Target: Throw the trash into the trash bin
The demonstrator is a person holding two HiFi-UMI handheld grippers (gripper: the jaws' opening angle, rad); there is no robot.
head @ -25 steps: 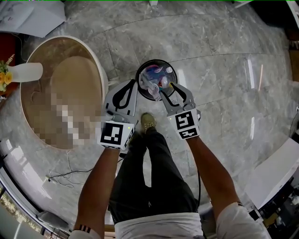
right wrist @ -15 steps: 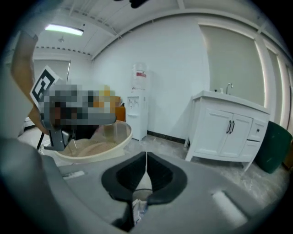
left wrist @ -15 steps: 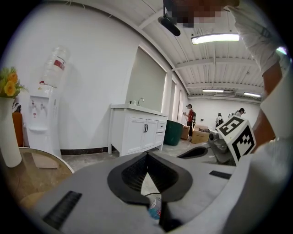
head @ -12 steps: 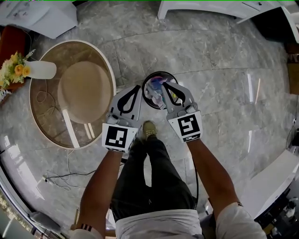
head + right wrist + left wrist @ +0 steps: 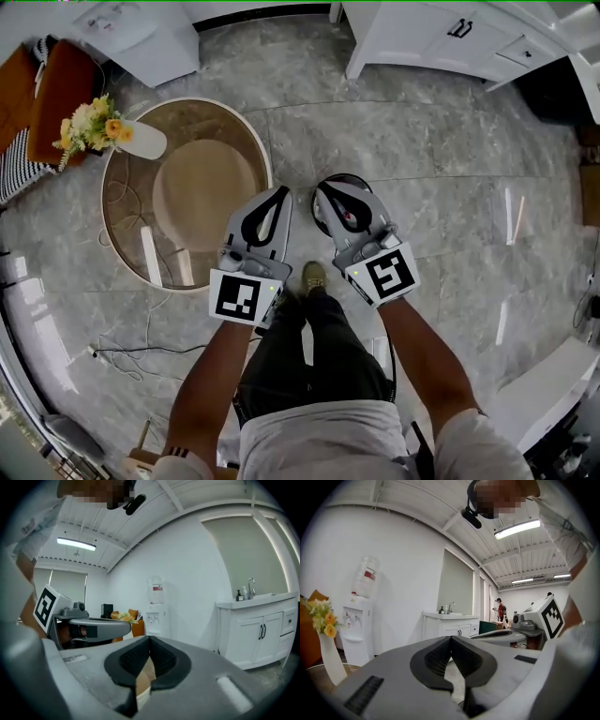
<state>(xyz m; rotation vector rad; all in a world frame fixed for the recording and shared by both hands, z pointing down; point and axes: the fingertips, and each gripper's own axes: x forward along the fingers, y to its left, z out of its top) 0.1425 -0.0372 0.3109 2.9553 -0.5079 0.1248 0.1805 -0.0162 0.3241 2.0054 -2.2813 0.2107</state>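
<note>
The black round trash bin stands on the marble floor just ahead of the person's shoe; my right gripper covers most of it and its contents are hidden. My left gripper is raised beside it, left of the bin, jaws shut and empty. My right gripper hangs above the bin, shut with nothing between its pads. In the left gripper view the jaws meet at the tip. The right gripper view shows its jaws closed too. Both point almost level at the room.
A round wood-and-glass table with a vase of flowers sits to the left. White cabinets and a water dispenser line the far wall. Cables lie on the floor at lower left. A person stands far off.
Both grippers have risen from low over the bin mouth and tipped up toward level. The right jaws, open a second ago, are now shut. The bin's trash is no longer visible.
</note>
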